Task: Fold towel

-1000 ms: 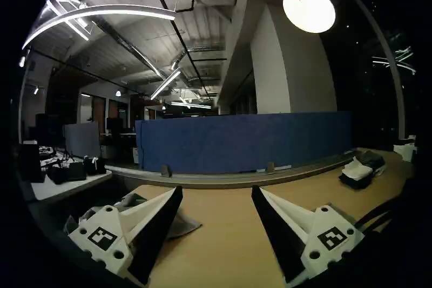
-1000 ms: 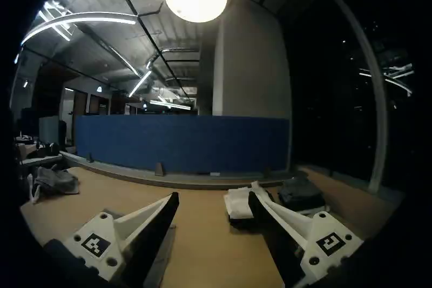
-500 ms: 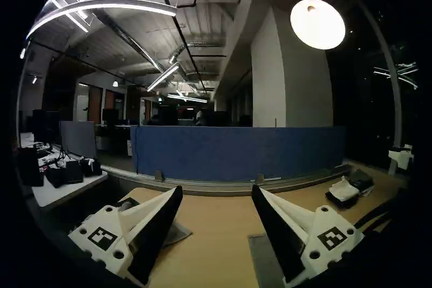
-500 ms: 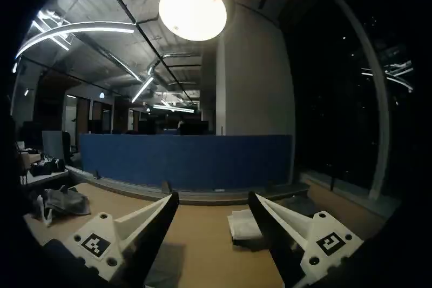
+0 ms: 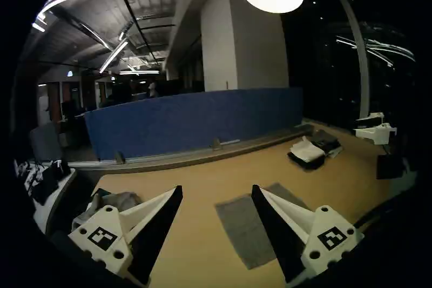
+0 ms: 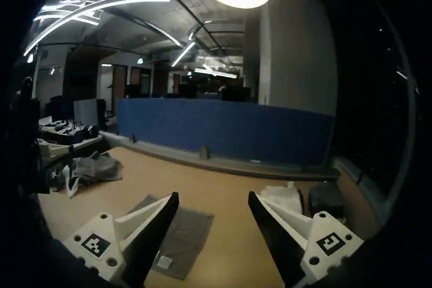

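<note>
We note both views pitched lower than a second ago. The grey towel (image 5: 243,228) now lies flat on the table (image 5: 205,180), just ahead of the left gripper (image 5: 216,191) and right gripper (image 6: 213,196), both spread and empty.

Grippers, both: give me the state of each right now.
Left gripper: open, holding nothing.
Right gripper: open, holding nothing; the grey towel lies flat on the table, ungrasped.
</note>
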